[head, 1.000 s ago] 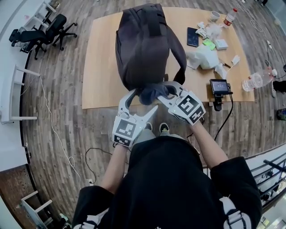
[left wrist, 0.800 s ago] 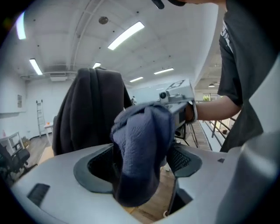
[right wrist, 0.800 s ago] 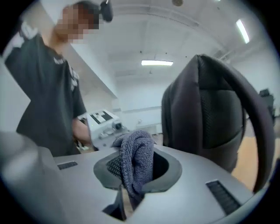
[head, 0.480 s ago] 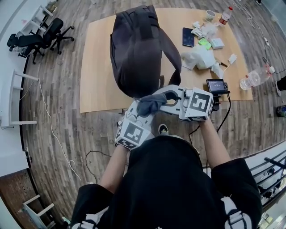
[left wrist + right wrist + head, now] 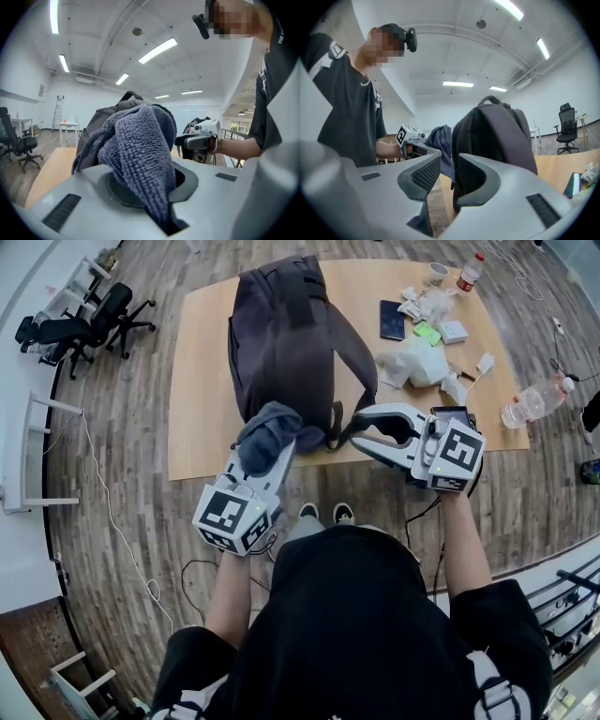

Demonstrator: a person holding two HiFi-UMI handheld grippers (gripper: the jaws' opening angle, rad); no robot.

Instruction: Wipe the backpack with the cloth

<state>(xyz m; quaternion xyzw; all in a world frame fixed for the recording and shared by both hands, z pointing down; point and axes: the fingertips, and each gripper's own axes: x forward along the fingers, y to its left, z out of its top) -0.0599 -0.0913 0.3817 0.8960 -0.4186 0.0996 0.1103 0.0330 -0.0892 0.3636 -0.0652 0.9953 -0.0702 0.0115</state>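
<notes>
A dark grey backpack point(image 5: 286, 334) stands on the wooden table point(image 5: 202, 381) and fills the middle of the right gripper view point(image 5: 497, 136). A bunched blue-grey cloth point(image 5: 265, 432) is held just in front of the pack's lower left. My left gripper point(image 5: 270, 448) has just been closing and is shut on the cloth point(image 5: 136, 150), which drapes over its jaws. My right gripper point(image 5: 361, 430) is near the pack's lower right strap. Its jaws have just been opening and stand apart with nothing between them point(image 5: 449, 180). The cloth point(image 5: 440, 138) also shows there, off to the left.
On the table's right side lie a phone point(image 5: 392, 319), white wrappers point(image 5: 417, 362), a cup point(image 5: 437, 273) and a small bottle point(image 5: 467, 276). A small screen device point(image 5: 455, 418) sits by the front edge, and a plastic bottle point(image 5: 534, 401) lies further right. Office chairs point(image 5: 84, 315) stand far left.
The cloth passed from both grippers to the left one alone. The left gripper shut on it and swung left and up. The right gripper let go, opened and drew off to the right.
</notes>
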